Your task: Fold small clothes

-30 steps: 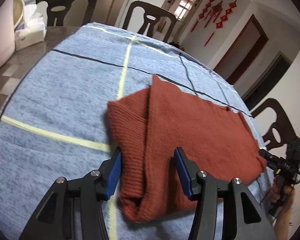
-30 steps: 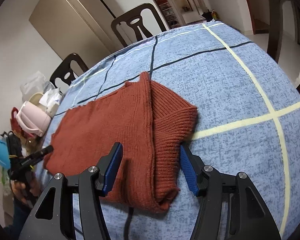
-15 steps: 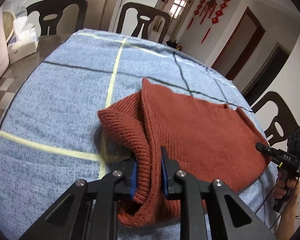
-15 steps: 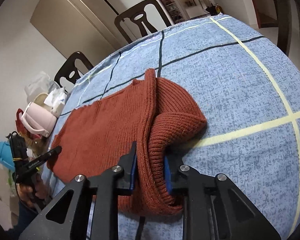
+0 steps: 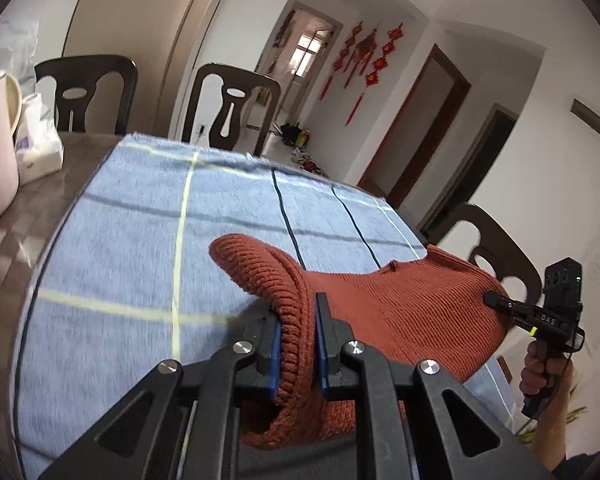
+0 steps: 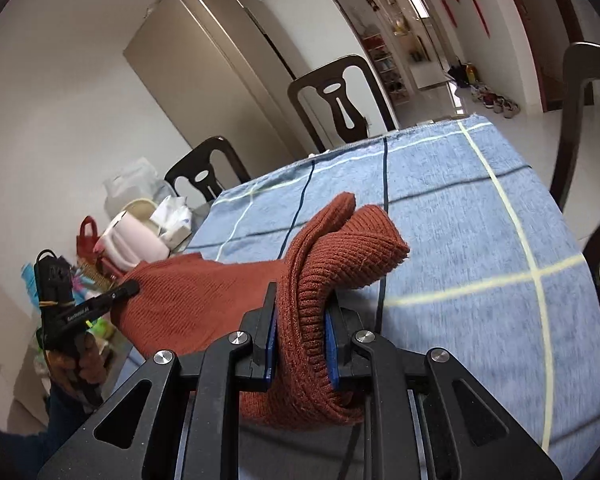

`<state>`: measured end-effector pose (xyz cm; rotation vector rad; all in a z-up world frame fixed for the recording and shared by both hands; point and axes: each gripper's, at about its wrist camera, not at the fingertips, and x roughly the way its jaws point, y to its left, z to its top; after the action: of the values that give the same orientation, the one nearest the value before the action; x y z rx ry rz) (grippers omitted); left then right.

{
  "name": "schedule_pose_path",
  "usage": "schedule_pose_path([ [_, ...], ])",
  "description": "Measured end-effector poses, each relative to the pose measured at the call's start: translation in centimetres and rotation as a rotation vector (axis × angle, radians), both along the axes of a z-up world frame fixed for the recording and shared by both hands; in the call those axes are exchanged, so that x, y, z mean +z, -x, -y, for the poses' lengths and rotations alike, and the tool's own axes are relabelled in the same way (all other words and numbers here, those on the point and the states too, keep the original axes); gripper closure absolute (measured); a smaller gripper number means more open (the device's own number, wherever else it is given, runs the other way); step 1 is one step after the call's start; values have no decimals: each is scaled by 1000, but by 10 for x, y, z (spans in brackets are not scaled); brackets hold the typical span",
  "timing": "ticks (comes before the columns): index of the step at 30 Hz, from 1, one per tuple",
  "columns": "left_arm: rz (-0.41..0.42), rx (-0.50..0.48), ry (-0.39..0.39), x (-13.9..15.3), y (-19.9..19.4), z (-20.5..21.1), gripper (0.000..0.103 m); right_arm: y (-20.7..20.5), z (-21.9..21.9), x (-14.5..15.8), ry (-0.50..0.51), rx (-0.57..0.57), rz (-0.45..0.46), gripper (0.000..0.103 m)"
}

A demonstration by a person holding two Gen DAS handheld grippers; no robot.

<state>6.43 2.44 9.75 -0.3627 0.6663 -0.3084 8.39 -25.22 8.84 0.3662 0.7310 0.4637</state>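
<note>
A rust-red knitted sweater is lifted off the blue checked cloth that covers the table. My left gripper is shut on one folded ribbed end of it. My right gripper is shut on the other end. The sweater hangs stretched between the two. In the left wrist view the right gripper shows at the far right, pinching the sweater's edge. In the right wrist view the left gripper shows at the left, pinching the other edge.
Dark chairs stand around the table. A pink kettle, tissues and a red item sit on the bare table end beside the cloth. A dark chair stands close at the right.
Both grippers went from open astride the sweater's ends to shut on them. They have since lifted the sweater off the cloth, and both views have tilted up.
</note>
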Motion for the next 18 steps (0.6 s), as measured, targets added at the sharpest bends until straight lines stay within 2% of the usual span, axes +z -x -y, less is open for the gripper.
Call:
schedule_pose_path([
  [5, -67, -8, 14, -34, 35, 5, 87, 37, 13, -36, 2, -31, -87, 84],
  [9, -191, 15, -45, -79, 36, 8, 87, 35, 21, -78, 81, -87, -200, 82],
  [11, -233, 22, -76, -91, 36, 7, 81, 36, 24, -88, 79, -97, -216, 78],
  [12, -228, 26, -74, -90, 39, 6, 80, 40, 25, -87, 79, -104, -208, 74],
  [18, -149, 93, -146, -65, 61, -2, 80, 66, 27, -44, 198, -188, -81, 74],
])
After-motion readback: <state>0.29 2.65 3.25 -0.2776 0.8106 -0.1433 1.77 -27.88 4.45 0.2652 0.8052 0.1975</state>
